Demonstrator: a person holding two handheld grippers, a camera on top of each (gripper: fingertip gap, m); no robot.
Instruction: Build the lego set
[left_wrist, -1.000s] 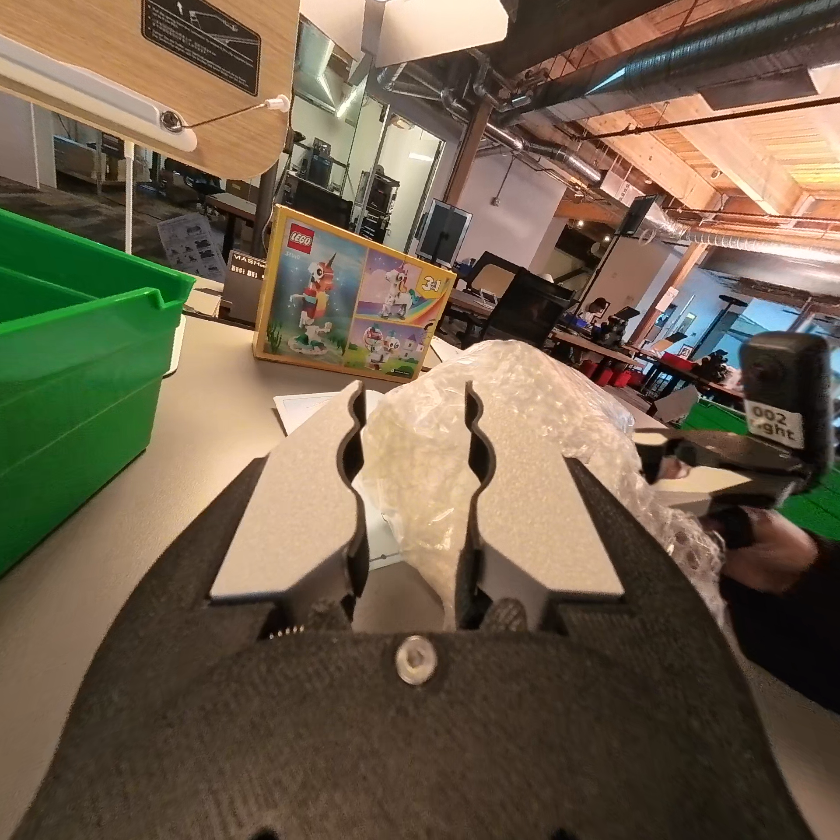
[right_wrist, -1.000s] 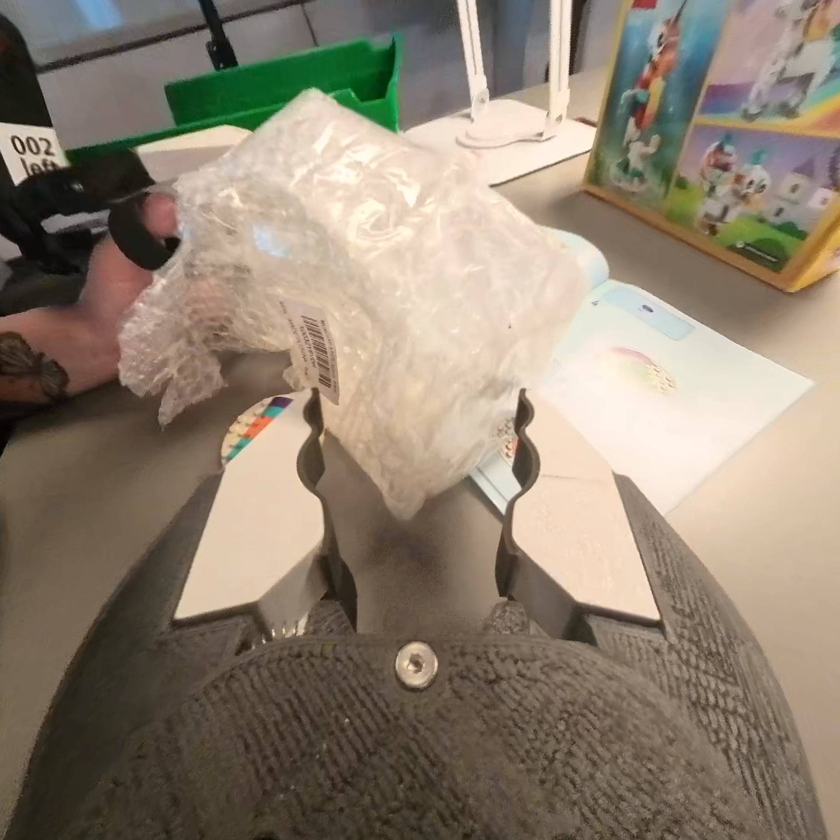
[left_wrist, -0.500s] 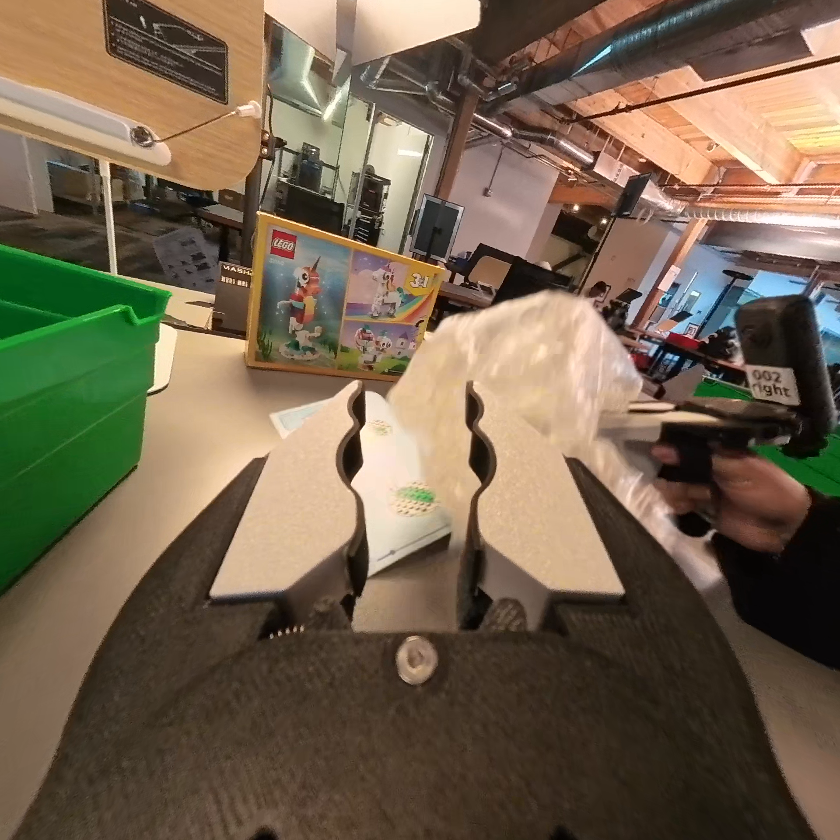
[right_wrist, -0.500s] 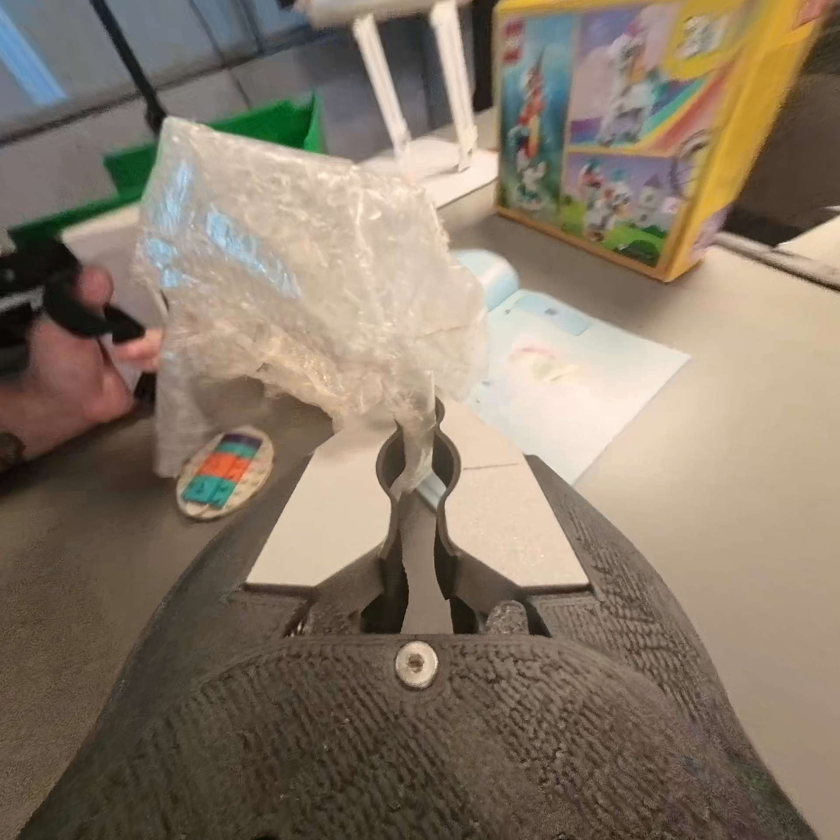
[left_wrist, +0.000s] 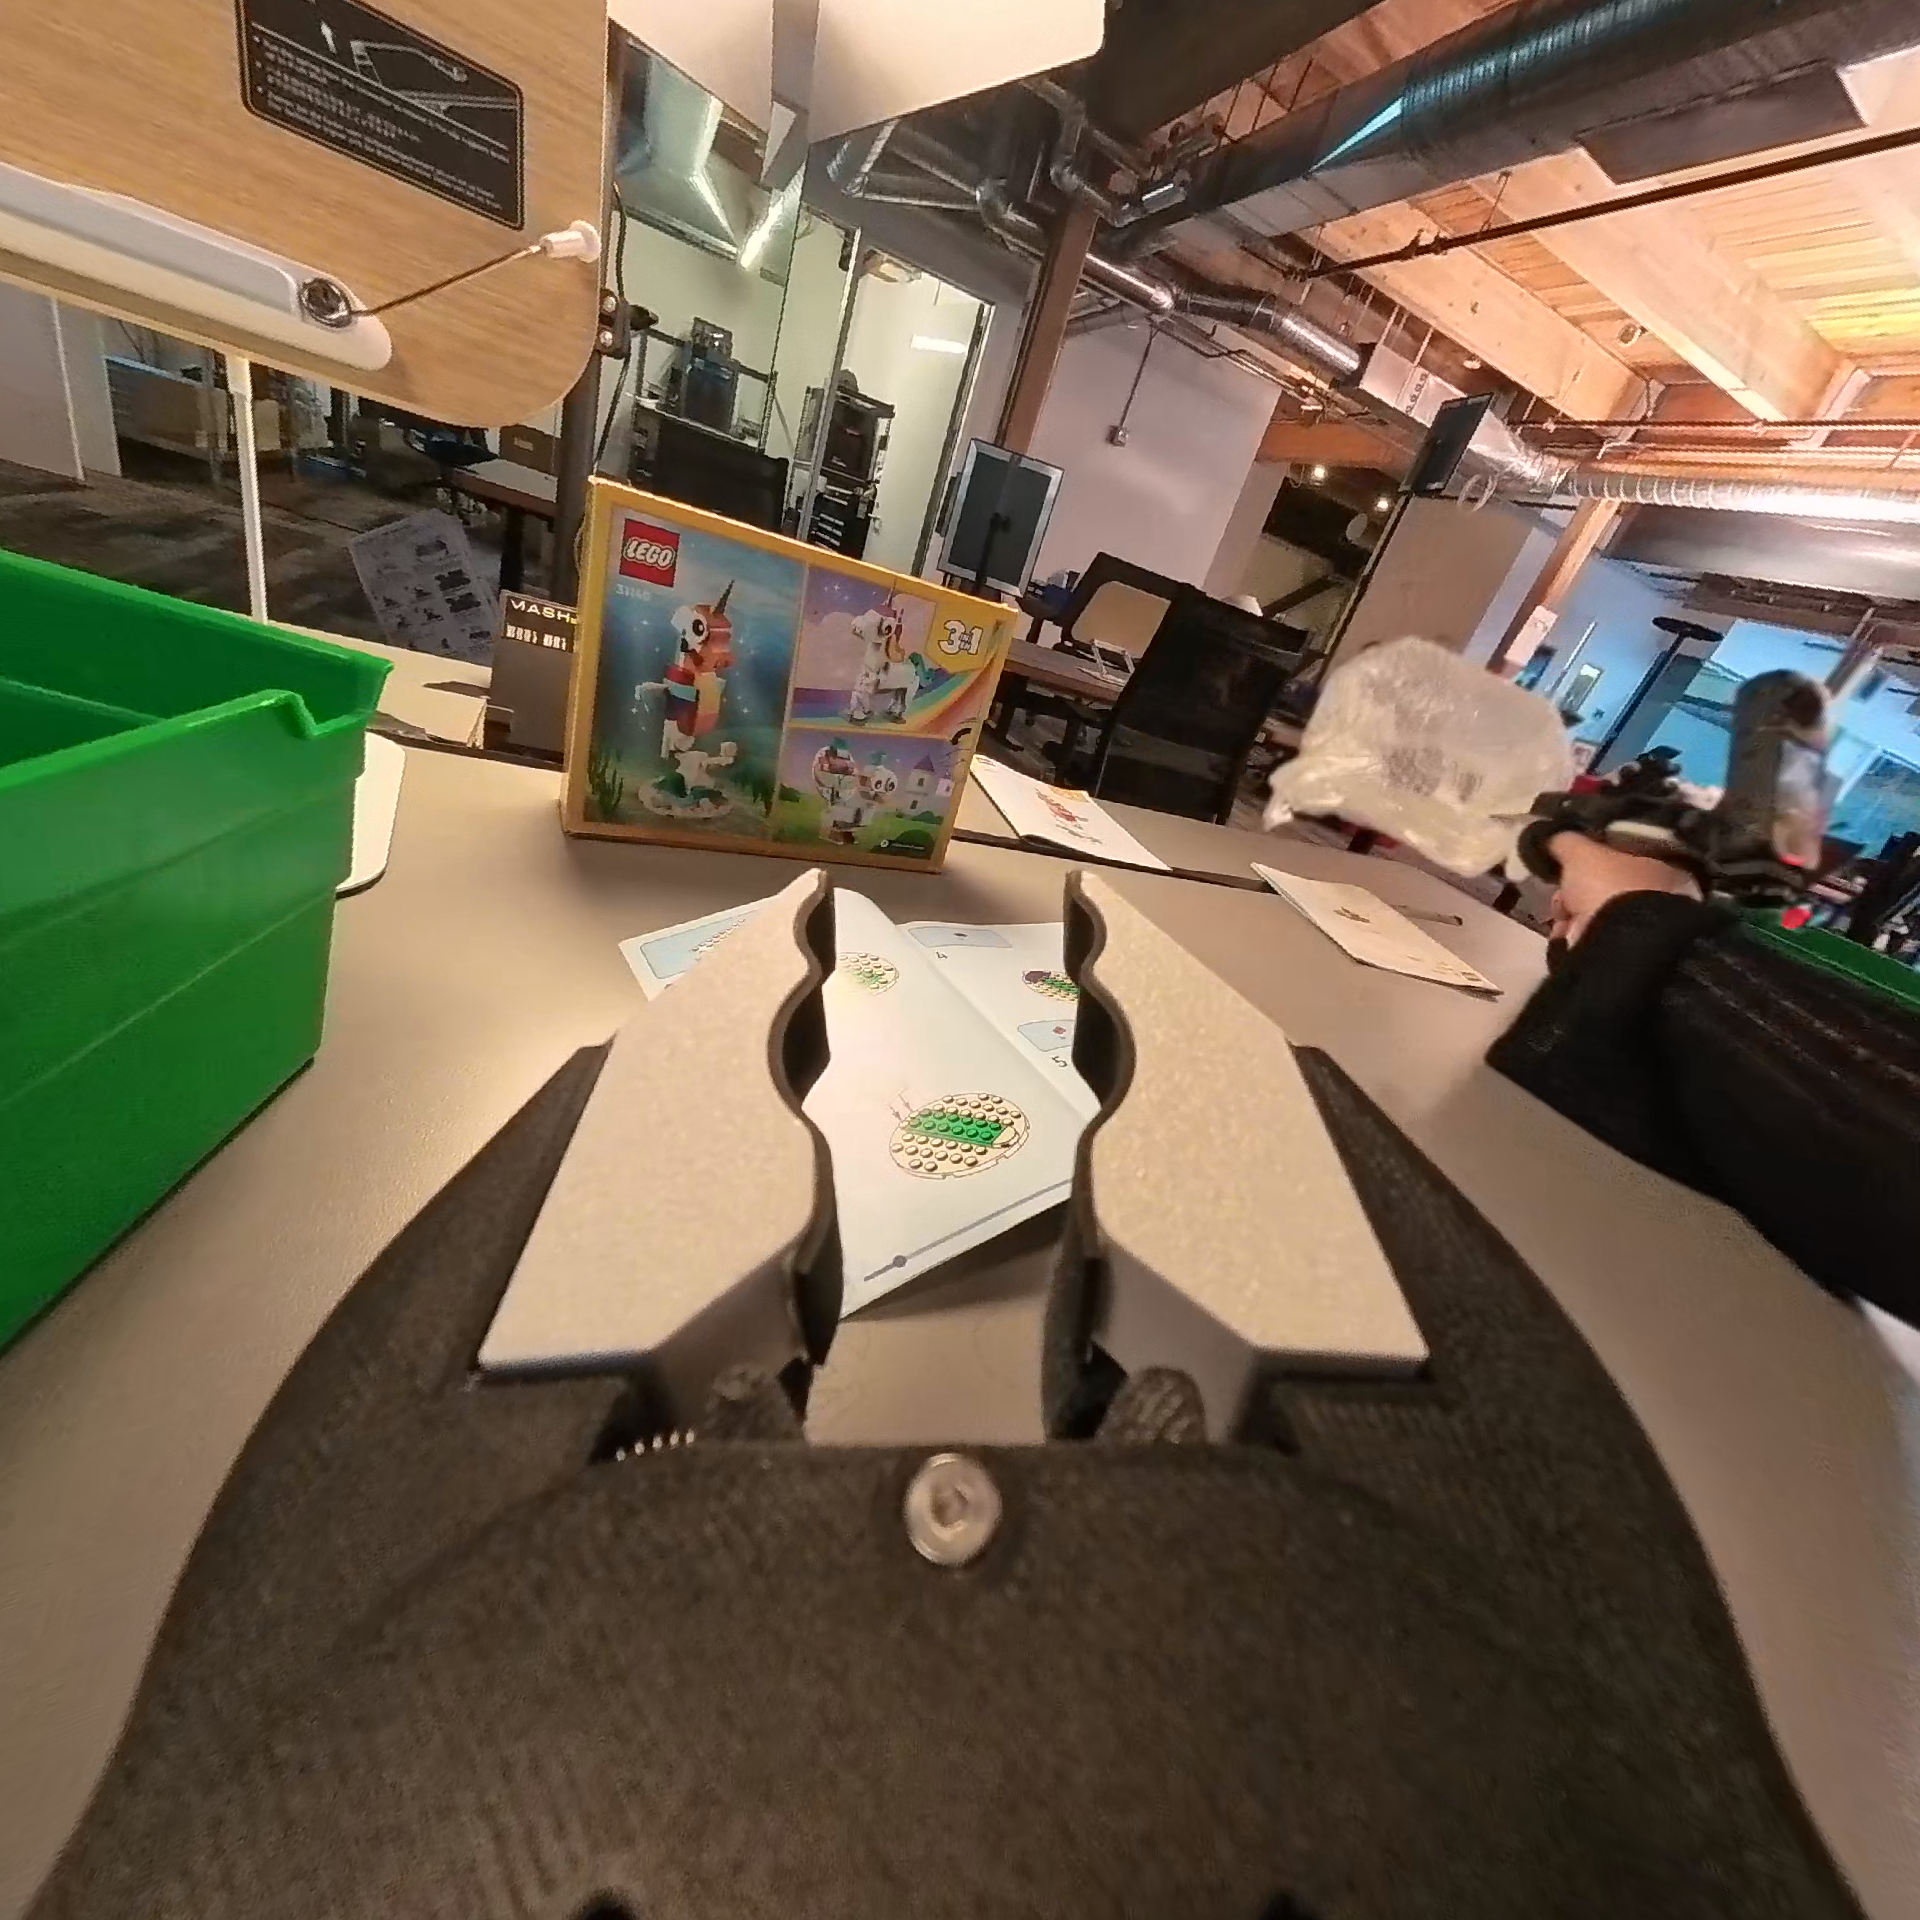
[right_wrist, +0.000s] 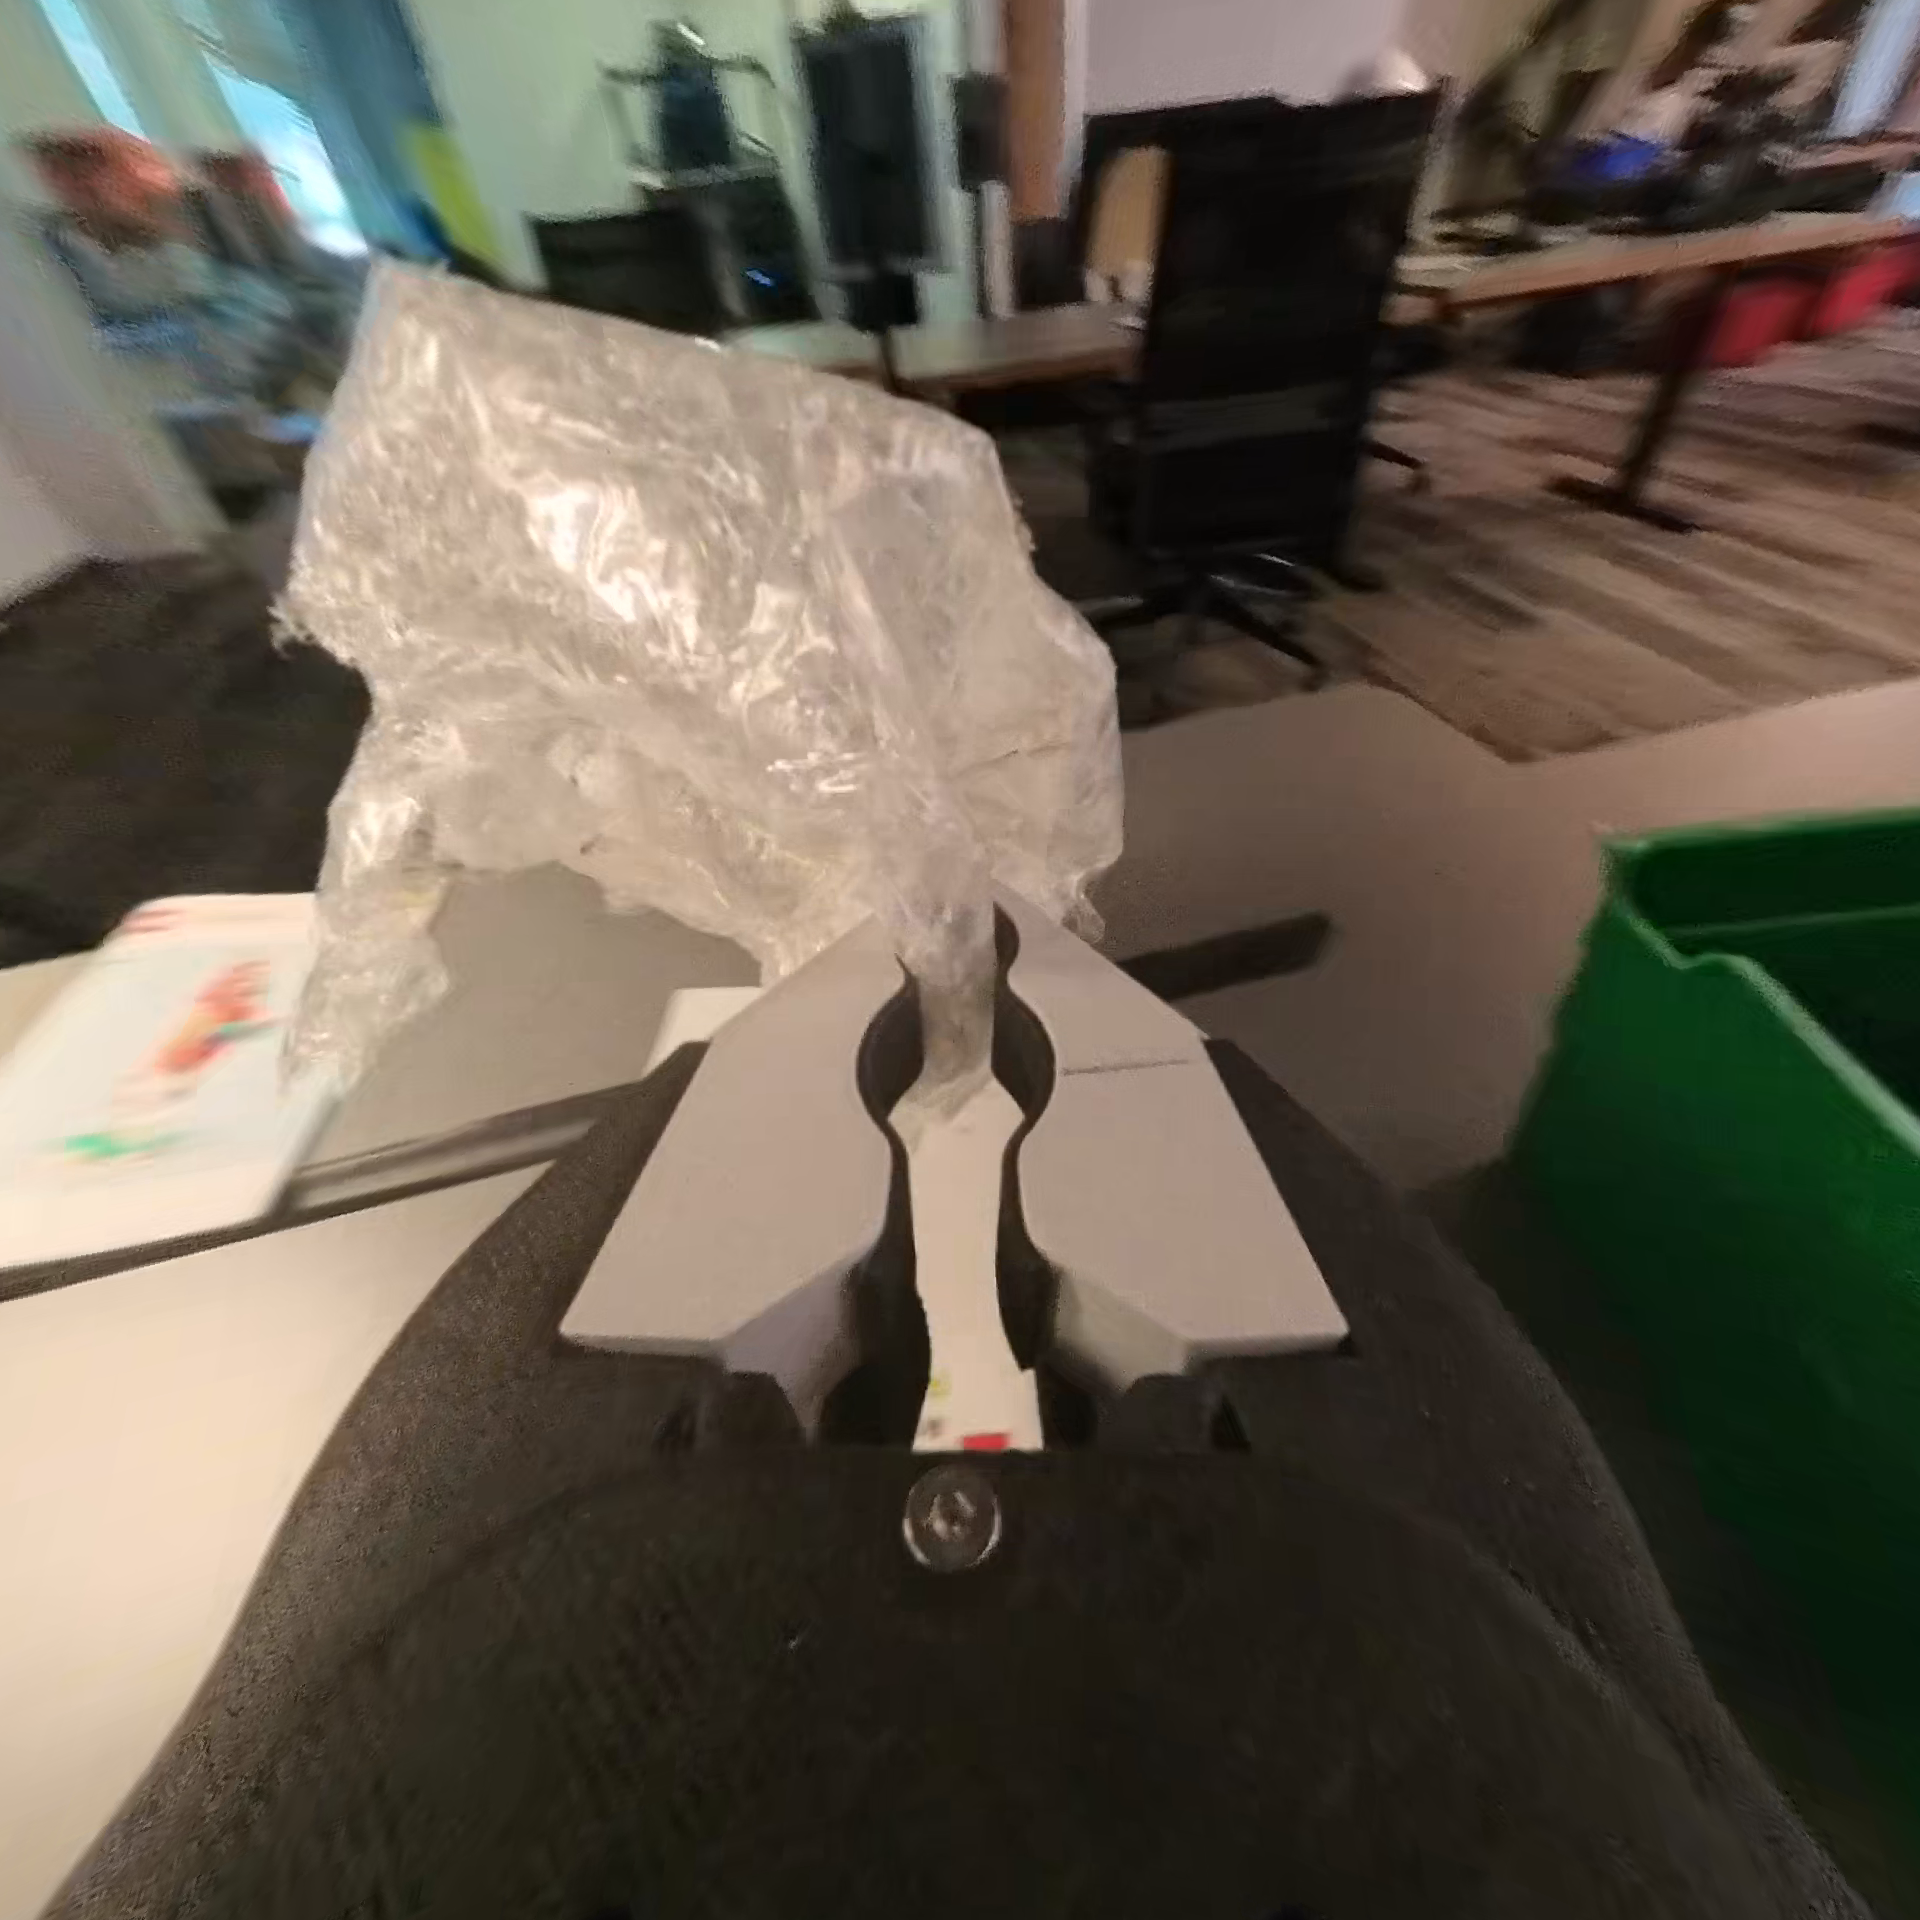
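Observation:
My right gripper (right_wrist: 951, 961) is shut on a corner of a crumpled clear bubble-wrap bag (right_wrist: 675, 644) and holds it up in the air. In the left wrist view the same bag (left_wrist: 1423, 764) hangs far to the right, above a hand and dark sleeve (left_wrist: 1704, 1049). My left gripper (left_wrist: 948, 896) is open and empty, low over the grey table. An open instruction booklet (left_wrist: 935, 1101) lies flat just past its fingertips. The yellow lego set box (left_wrist: 779, 707) stands upright behind the booklet.
A green bin (left_wrist: 156, 894) stands at the left of the table, and a green bin (right_wrist: 1756, 1122) shows at the right in the right wrist view. More booklets (left_wrist: 1371, 925) lie at the far right. A lamp base (left_wrist: 374, 800) sits beside the box. A black office chair (right_wrist: 1236, 343) stands beyond the table. The tips of one gripper are about 60 cm away from the tips of the other.
My right gripper shut on the bubble-wrap bag, lifted it away from my left gripper and swung it right. The booklet under the bag is now uncovered. My left gripper stayed open.

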